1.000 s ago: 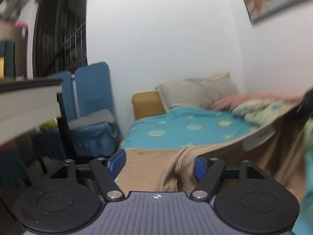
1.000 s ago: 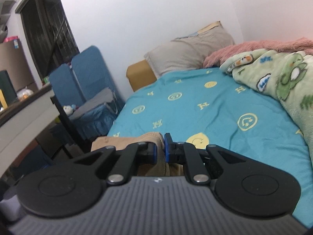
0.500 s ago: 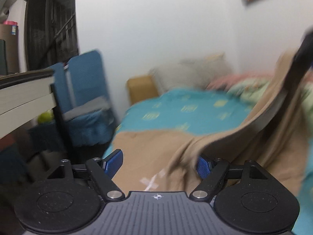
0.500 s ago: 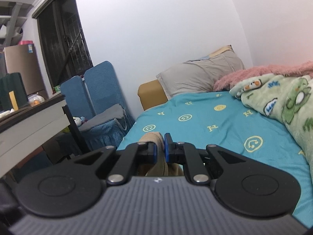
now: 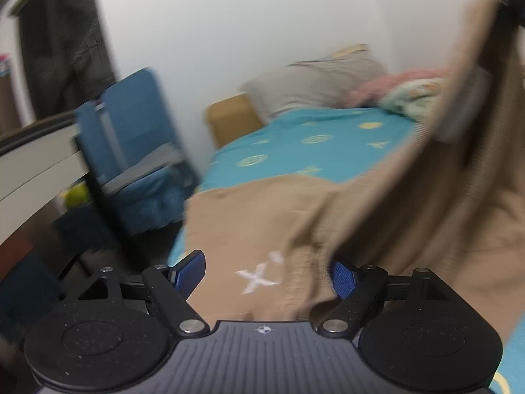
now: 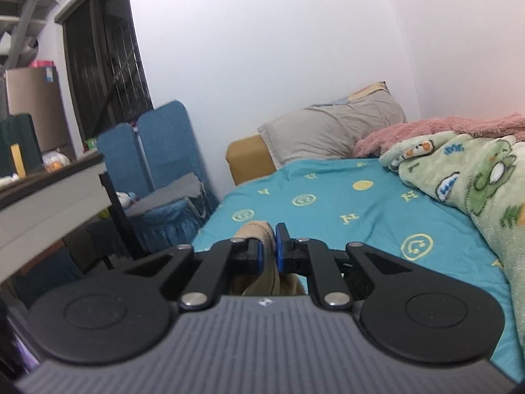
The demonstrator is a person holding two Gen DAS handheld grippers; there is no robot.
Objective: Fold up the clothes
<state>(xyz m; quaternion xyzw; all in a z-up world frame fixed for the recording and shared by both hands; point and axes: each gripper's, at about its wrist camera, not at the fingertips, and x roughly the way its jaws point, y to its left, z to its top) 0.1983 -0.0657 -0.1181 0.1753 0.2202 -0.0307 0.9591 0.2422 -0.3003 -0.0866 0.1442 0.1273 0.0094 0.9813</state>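
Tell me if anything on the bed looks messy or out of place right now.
The tan garment is not flat: one side lies on the teal bedsheet, the other is lifted high by the right claw, so it hangs askew. The green blanket sits bunched against the wall.

tan knit garment (image 5: 249, 216) | partly flat on bed, white X mark up | right side lifted

Both my left gripper (image 5: 266, 275) and right gripper (image 6: 268, 251) have ribbed grey housings marked with a small crosshair, flanked by speckled black discs, silver screws, black linkage arms and blue pads.
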